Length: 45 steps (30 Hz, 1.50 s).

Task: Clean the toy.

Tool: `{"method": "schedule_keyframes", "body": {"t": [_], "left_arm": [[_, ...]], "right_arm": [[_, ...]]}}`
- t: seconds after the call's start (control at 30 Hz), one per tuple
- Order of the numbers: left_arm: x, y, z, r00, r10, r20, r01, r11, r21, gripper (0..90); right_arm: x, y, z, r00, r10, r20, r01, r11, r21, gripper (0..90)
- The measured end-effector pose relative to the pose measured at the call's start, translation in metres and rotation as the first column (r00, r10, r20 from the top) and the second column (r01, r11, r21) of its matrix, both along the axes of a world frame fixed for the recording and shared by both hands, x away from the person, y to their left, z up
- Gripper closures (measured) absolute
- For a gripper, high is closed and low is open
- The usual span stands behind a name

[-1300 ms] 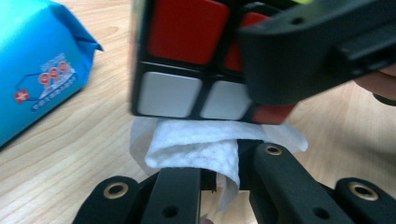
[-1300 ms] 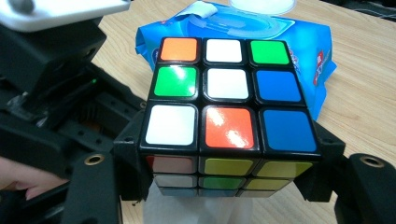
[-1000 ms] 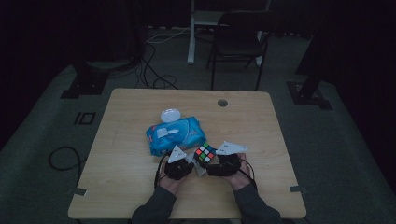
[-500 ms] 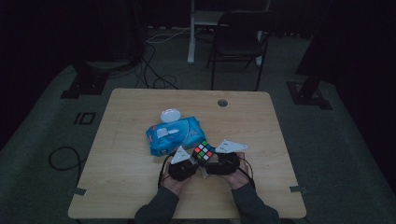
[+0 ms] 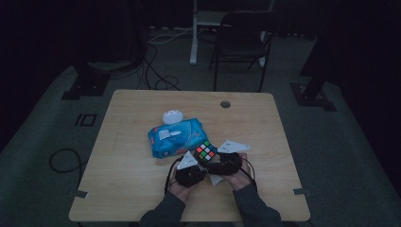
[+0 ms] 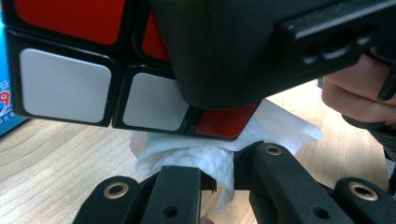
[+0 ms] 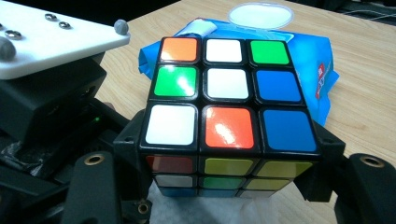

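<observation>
Cube: I hold the puzzle cube (image 7: 224, 116) in my right gripper (image 7: 224, 186), raised just off the table (image 5: 127, 179) at its near middle, with the blue wipes pack (image 5: 177, 137) just beyond it.
Right gripper: jaws pressed on two opposite sides of the cube, low down near its bottom layer — pinching it, not spread free.
Left gripper: my left gripper (image 6: 219, 182) has its jaws squeezed nearly together on a crumpled white wipe (image 6: 196, 154), which sits right under the cube's lower edge, touching it or very nearly.
How the cube handles: I judge it light, rigid and hard-cornered, with glossy stickers that catch the light — so likely slippery under the pads. Its layers can twist, so a squeeze across one layer alone may let the rest turn.
Where to hold: flat on two opposite faces, pads centred across the middle layer if I can; mine sit lower than I'd like.
How the wipe handles: soft, limp, weightless; it bunches and only keeps shape where pinched, so I grip the wad itself.
Which way the cube points: the mixed face with the white centre square looks up, tilted a little toward my right gripper's camera.
Long axis: none, all edges equal; what matters is that the gripped faces stay parallel to the jaws.
</observation>
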<state>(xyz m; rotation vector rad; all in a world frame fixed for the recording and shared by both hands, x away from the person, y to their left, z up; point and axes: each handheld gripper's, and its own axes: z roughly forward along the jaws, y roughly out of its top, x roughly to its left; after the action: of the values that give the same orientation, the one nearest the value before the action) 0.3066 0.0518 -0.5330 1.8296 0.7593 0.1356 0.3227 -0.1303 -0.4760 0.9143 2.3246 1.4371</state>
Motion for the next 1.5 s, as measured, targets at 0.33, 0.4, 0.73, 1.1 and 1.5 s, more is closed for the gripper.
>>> {"method": "schedule_keyframes", "body": {"t": [0.33,0.4,0.73,1.1,1.5], "left_arm": [[0.009,0.018,0.000,0.9972,0.074,-0.010,-0.074,0.9972,0.010,85.3],[0.012,0.026,0.000,0.9952,0.098,-0.010,-0.098,0.9952,0.003,85.3],[0.028,0.051,0.010,0.9876,0.157,-0.002,-0.157,0.9874,0.024,85.4],[0.040,0.056,0.023,0.9928,0.120,0.002,-0.120,0.9915,0.051,85.3],[0.055,0.053,0.034,0.9989,-0.030,-0.037,0.034,0.9940,0.104,85.3]], "right_arm": [[-0.002,-0.005,0.000,0.9998,0.013,-0.013,-0.013,1.000,-0.006,34.6],[-0.003,-0.006,-0.001,0.9998,0.014,-0.017,-0.014,1.000,-0.009,34.7],[-0.005,-0.008,-0.007,0.9993,0.023,-0.030,-0.024,0.999,-0.037,34.6],[-0.008,0.000,-0.013,0.9973,0.063,-0.038,-0.065,0.997,-0.050,34.6],[-0.013,0.011,-0.019,0.9904,0.133,-0.036,-0.136,0.989,-0.066,34.6]]}}
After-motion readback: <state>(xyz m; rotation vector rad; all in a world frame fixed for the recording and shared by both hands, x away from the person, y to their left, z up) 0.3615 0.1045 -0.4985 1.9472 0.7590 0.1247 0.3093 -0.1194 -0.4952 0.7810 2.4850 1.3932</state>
